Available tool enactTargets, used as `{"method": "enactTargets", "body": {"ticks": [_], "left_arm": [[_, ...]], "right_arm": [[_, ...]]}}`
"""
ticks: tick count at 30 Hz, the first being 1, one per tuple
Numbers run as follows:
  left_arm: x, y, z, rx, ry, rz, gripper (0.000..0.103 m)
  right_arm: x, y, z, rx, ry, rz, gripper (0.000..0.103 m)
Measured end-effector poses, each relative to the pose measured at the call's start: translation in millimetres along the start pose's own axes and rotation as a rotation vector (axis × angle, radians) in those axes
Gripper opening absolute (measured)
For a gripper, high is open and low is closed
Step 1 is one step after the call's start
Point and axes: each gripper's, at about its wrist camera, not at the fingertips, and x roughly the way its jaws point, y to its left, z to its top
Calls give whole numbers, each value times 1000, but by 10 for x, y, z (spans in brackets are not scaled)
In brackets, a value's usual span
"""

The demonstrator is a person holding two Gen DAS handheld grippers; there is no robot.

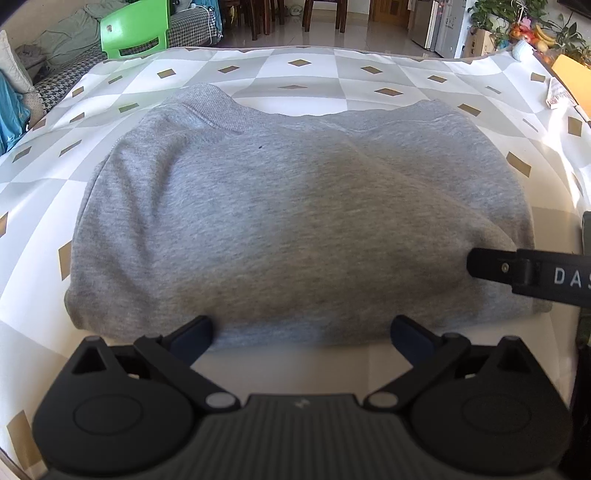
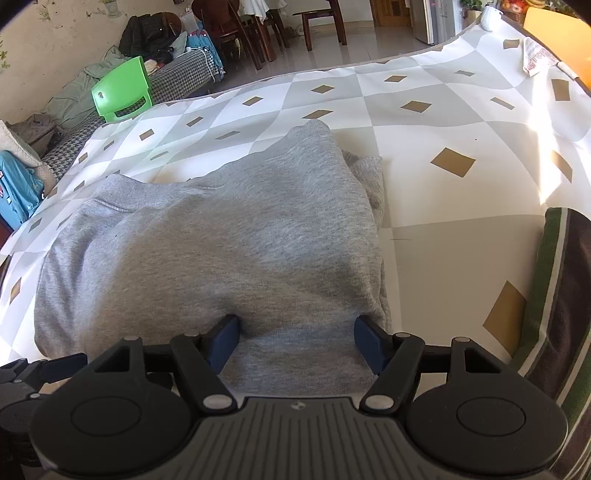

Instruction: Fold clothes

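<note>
- Left gripper [image 1: 302,334]: jaws spread wide at the near hem of the grey garment [image 1: 280,218], nothing pinched between them.
- Table cloth [image 1: 332,70]: white and grey diamonds with tan lozenges, bare cloth on all sides of the garment, widest to the right.
- Grey garment: folded bundle, lying mid-cloth toward the near edge.
- Right gripper [image 2: 297,341]: jaws apart, straddling the garment's near right corner, fabric between the pads.
- Green chair [image 1: 135,31]: beyond the far left edge.
- Paper slip [image 2: 535,55]: far right corner.
</note>
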Motion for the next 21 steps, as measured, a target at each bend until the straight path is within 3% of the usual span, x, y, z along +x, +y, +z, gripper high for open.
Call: {"method": "enactTargets", "body": {"ticks": [6,12,17,21], "left_arm": [[-164,241,159,-77,-61,-24,103],[-161,549,393,-140,-88,9,103],[-133,715,586,-193,-103,-9,103],[-56,705,721,-170,-101,-21,103]], "right_arm": [[-128,-63,71,66,-38,21,67],[-173,-39,123,63,-69,19,67],[-162,67,133,20,-83,15,67],[-174,201,116,-54,-111,19,67]]}}
